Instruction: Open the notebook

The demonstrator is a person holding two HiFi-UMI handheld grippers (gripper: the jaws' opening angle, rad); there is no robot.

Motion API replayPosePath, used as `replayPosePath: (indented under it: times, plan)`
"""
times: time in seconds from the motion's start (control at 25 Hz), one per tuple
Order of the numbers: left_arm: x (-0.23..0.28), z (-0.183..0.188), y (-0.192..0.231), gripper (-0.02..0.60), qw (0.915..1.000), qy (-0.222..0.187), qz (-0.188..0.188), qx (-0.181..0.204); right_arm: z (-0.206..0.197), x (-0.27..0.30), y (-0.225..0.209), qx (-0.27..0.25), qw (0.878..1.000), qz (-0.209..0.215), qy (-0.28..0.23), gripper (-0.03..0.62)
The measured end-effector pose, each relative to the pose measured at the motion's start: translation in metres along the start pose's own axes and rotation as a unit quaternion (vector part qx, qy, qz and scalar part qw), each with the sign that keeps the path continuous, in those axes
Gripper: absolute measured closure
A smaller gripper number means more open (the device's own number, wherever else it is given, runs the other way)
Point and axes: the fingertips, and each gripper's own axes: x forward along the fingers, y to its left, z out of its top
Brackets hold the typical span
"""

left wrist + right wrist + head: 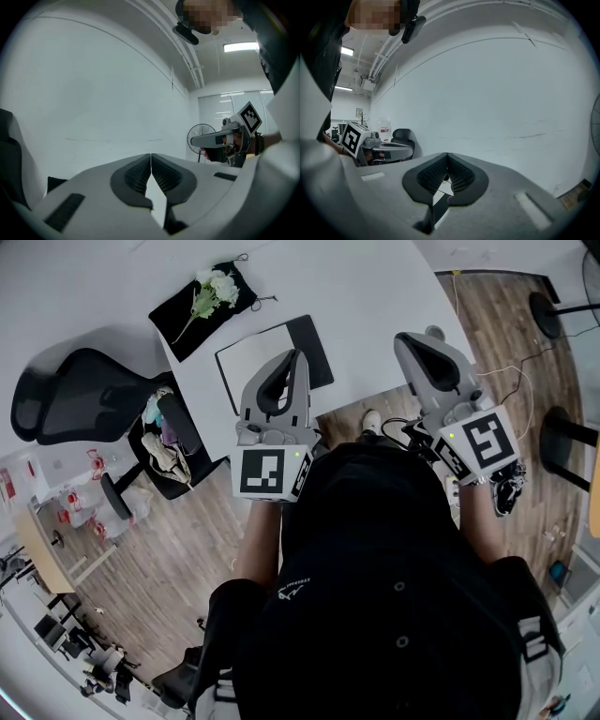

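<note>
The notebook (246,360) lies flat on the white table (375,296) near its front edge. It shows a white face with a dark rim and a black panel on its right side. My left gripper (299,355) hovers level over the notebook's middle and hides part of it. Its jaws are shut with nothing between them, as the left gripper view shows (151,154). My right gripper (432,333) is held to the right, over the table's front right corner, apart from the notebook. Its pads (447,153) meet, empty.
A black pouch (178,310) with white flowers (214,287) lies at the table's left corner. A black office chair (80,390) and a second chair piled with things (164,442) stand left of the table. Cables run over the wooden floor (506,381) at the right.
</note>
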Motion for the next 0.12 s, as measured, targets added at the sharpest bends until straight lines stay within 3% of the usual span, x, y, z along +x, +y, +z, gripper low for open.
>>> replayPosePath:
  times: [0.12]
  plan:
    - [0.0009, -0.0026, -0.0018, 0.574, 1.0000, 0.002, -0.003, 0.004, -0.0010, 0.0003, -0.0009, -0.001, 1.000, 0.000, 0.001, 0.592]
